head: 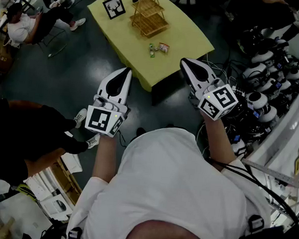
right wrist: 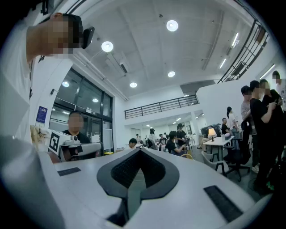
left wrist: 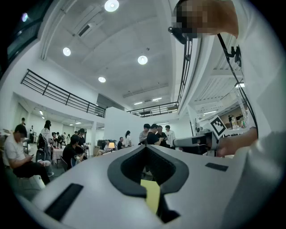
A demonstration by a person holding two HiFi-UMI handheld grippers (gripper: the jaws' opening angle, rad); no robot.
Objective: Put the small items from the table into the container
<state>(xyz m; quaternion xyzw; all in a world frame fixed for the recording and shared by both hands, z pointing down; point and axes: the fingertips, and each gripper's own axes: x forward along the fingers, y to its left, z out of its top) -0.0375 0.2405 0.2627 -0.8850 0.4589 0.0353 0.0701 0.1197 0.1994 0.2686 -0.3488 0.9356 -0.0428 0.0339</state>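
In the head view a yellow table point(head: 187, 39) stands ahead on the dark floor. On it are a wooden two-tier basket point(head: 147, 14) and, nearer its front, a few small packets point(head: 159, 49). My left gripper point(head: 125, 70) is held in the air short of the table's near corner, jaws together with nothing in them. My right gripper point(head: 186, 62) hovers by the table's front right edge, also shut and empty. Both gripper views look out level across the room, with the left gripper point(left wrist: 146, 150) and right gripper point(right wrist: 139, 153) closed. Neither view shows the table.
A black-and-white marker card point(head: 114, 7) stands at the table's far left. A person sits on a chair point(head: 27, 25) at the upper left, and another in dark clothes point(head: 29, 132) stands close on my left. White robot equipment with cables point(head: 267, 85) crowds the right side.
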